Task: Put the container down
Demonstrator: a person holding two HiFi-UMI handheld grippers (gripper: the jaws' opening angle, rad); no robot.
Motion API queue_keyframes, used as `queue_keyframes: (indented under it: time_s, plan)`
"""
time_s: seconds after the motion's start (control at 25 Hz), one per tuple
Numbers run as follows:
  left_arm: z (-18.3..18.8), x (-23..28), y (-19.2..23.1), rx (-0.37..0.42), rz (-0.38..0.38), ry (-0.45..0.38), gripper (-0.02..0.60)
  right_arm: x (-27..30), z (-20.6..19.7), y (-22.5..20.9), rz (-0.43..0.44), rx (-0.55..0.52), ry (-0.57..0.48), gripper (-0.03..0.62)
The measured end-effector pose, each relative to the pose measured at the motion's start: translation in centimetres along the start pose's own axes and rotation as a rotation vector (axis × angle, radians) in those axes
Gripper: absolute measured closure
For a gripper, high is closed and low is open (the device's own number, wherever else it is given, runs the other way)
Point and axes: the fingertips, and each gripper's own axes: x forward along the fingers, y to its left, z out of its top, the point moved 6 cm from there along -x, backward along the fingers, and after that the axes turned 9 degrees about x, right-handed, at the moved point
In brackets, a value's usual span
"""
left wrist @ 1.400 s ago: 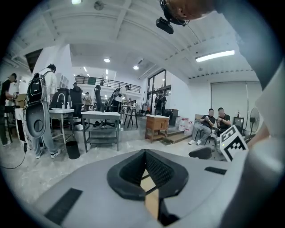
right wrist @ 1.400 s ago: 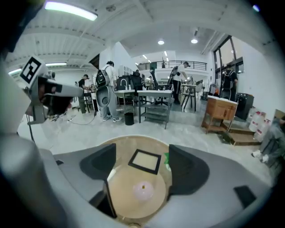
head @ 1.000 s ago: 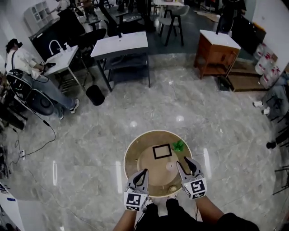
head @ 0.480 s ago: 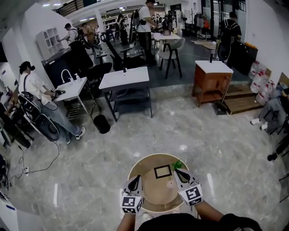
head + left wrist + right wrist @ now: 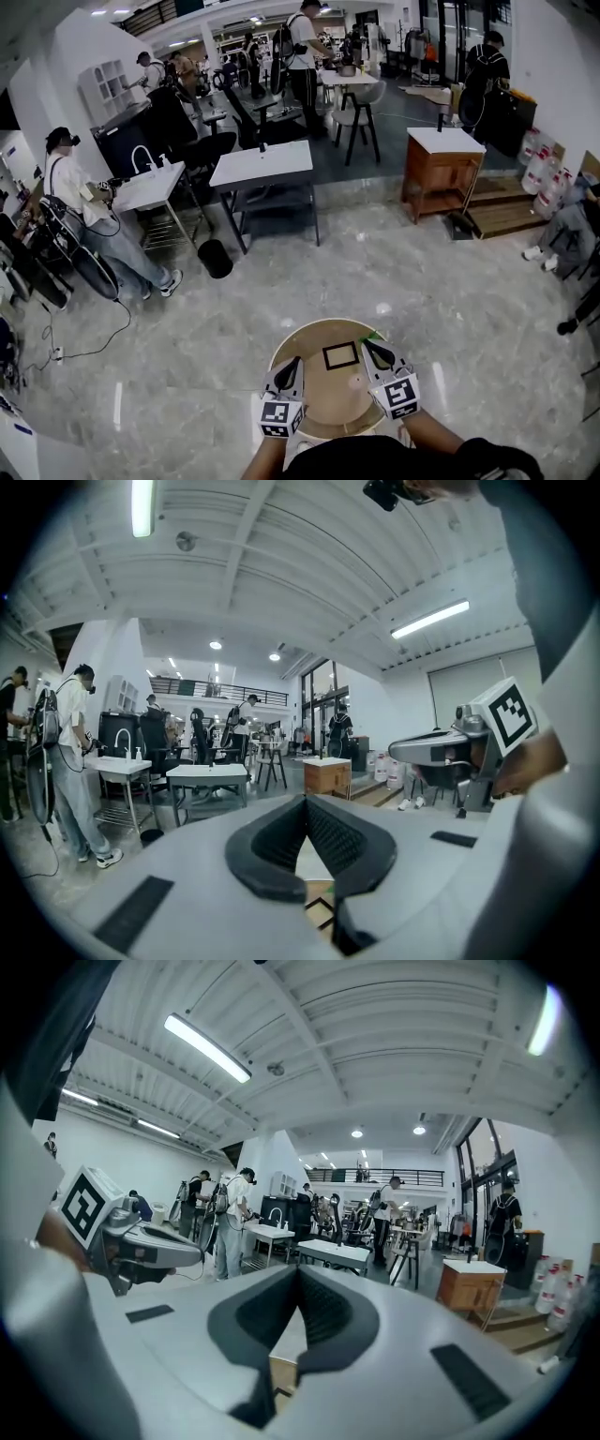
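My right gripper (image 5: 367, 345) had just clamped shut, so it and my left gripper (image 5: 292, 362) both pinched the round tan wooden container (image 5: 330, 323) by its rim at bottom centre, ready for setting down

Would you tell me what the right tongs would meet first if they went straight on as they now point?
Probably the white table far ahead; nothing nearer shows in line, though depth is unclear.

container (image 5: 323, 398) near rim: hidden by the person's torso
green item (image 5: 373, 336): largely covered by right gripper (image 5: 369, 346); kind not determined
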Motion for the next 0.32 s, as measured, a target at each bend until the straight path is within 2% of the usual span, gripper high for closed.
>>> queue_keyframes:
  time_s: [0.32]
  plan:
    - [0.35, -0.07, -0.78, 0.003, -0.006, 0.005, 0.583, -0.11, -0.01, -0.48, -0.012, 0.015, 0.007, 0.594]
